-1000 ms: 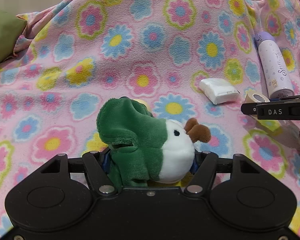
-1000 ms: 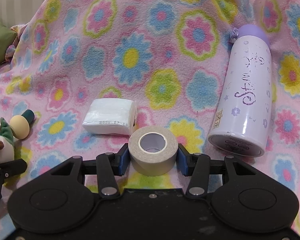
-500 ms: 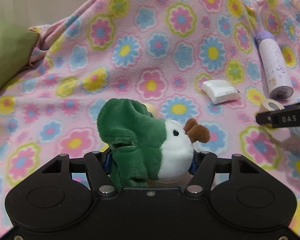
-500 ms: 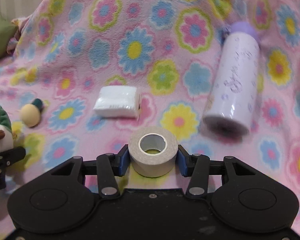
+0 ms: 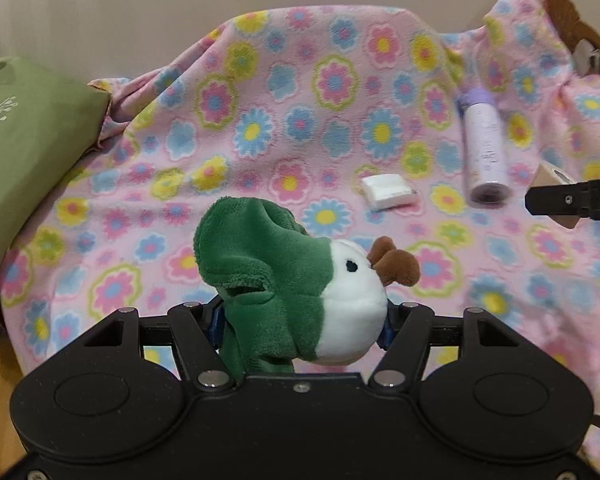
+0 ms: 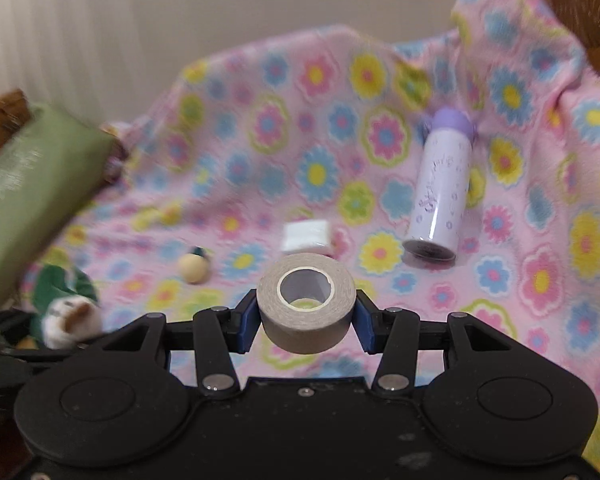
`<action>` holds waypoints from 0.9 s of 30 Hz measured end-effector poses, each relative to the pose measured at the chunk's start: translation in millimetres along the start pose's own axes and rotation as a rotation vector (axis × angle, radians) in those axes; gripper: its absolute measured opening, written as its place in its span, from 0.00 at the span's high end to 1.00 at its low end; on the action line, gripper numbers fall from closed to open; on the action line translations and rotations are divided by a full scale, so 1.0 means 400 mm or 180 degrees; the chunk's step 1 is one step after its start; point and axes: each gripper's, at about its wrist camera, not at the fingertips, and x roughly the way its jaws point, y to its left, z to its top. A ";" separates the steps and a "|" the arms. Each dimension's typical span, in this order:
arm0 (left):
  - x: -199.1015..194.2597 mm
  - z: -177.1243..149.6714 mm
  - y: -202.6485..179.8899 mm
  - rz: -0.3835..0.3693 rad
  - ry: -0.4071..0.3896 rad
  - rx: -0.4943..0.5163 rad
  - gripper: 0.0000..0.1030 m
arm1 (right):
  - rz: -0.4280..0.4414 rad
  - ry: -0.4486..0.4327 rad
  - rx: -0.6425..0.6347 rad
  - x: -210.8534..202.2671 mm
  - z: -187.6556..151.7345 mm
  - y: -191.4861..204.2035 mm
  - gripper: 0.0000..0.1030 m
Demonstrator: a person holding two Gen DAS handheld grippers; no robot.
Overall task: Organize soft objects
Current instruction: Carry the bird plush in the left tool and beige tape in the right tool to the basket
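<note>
In the left wrist view we have the left gripper (image 5: pixel 302 328) closed partway on a green-and-white plush toy with a brown tuft (image 5: pixel 296 280); the blue pads press into its lower body and the pile bulges over them at bottom centre of the frame. We judge the toy light, soft and compressible, so it should tolerate a firm squeeze, but the loose green hood can fold and slip; the stuffed white-and-green middle, where we grip now, looks the best hold. In the right wrist view the right gripper (image 6: pixel 306 320) is clamped nearly shut across a beige roll of tape with a white core (image 6: pixel 306 304), pads on its opposite outer faces, core hole facing up and toward the camera. The roll looks light, stiffer than the plush, unlikely to deform. Both loads appear clear of the pink flower-print fleece blanket (image 5: pixel 260 128). Farther out on the blanket lie a small white wrapped tissue pack (image 6: pixel 306 236), a lavender cylindrical bottle with a purple cap (image 6: pixel 440 196) on its side at right, and a small cream ball with a dark green tip (image 6: pixel 194 268) left of centre. An olive green cushion (image 5: pixel 24 168) sits at the left edge.
</note>
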 end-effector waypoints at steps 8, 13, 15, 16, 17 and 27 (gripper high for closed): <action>-0.118 -0.078 -0.036 -0.0155 0.0145 -0.0012 0.41 | 0.0205 -0.0122 0.0075 -0.194 -0.095 0.050 0.54; -0.157 -0.131 -0.047 -0.0251 0.0323 -0.0066 0.41 | 0.0132 0.0031 0.0168 -0.235 -0.163 0.068 0.54; -0.172 -0.148 -0.052 -0.0262 0.0355 -0.0078 0.41 | 0.0134 0.0133 0.0233 -0.239 -0.189 0.072 0.54; -0.180 -0.156 -0.054 -0.0280 0.0368 -0.0083 0.41 | 0.0127 0.0190 0.0268 -0.242 -0.201 0.075 0.54; -0.186 -0.164 -0.056 -0.0299 0.0381 -0.0087 0.41 | 0.0108 0.0251 0.0303 -0.242 -0.214 0.078 0.54; -0.254 -0.229 -0.083 -0.0394 0.0393 -0.0080 0.40 | 0.0083 0.0298 0.0385 -0.310 -0.282 0.095 0.54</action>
